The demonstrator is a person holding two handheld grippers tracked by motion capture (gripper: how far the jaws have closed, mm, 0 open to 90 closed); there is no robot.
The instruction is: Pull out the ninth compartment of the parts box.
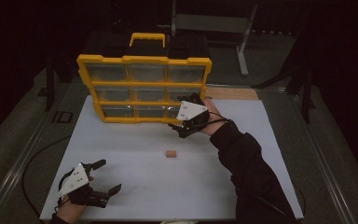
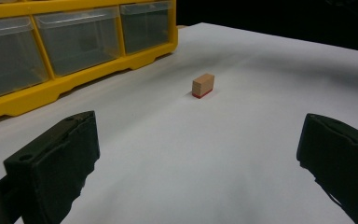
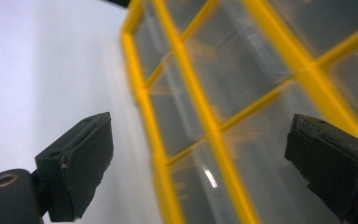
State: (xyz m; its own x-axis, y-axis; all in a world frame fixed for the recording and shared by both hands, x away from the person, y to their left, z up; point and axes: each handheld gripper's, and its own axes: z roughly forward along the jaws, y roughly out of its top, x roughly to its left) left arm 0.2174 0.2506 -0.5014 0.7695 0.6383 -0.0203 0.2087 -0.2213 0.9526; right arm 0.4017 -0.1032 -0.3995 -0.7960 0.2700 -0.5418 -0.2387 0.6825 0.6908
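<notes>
- The left gripper (image 1: 106,176) was held low over the near left part of the white table (image 1: 242,196), its jaws spread wide apart with nothing between them.
- A small wooden block (image 2: 203,85) with a red underside was seen ahead of the left gripper's jaws, standing alone on the table and well apart from them.
- The yellow drawer cabinet (image 1: 144,59) was seen beyond and to the left of that gripper, with its clear drawers (image 2: 77,39) shut.
- The right gripper (image 1: 188,122) was held up against the lower right corner of the cabinet front, with its jaws parted.
- In the right gripper view, the cabinet's yellow dividers (image 3: 200,107) and clear drawer fronts were seen just ahead of the open jaws; whether a jaw touched the cabinet could not be told.
- The block lay nearer the person than the right gripper, apart from it.
</notes>
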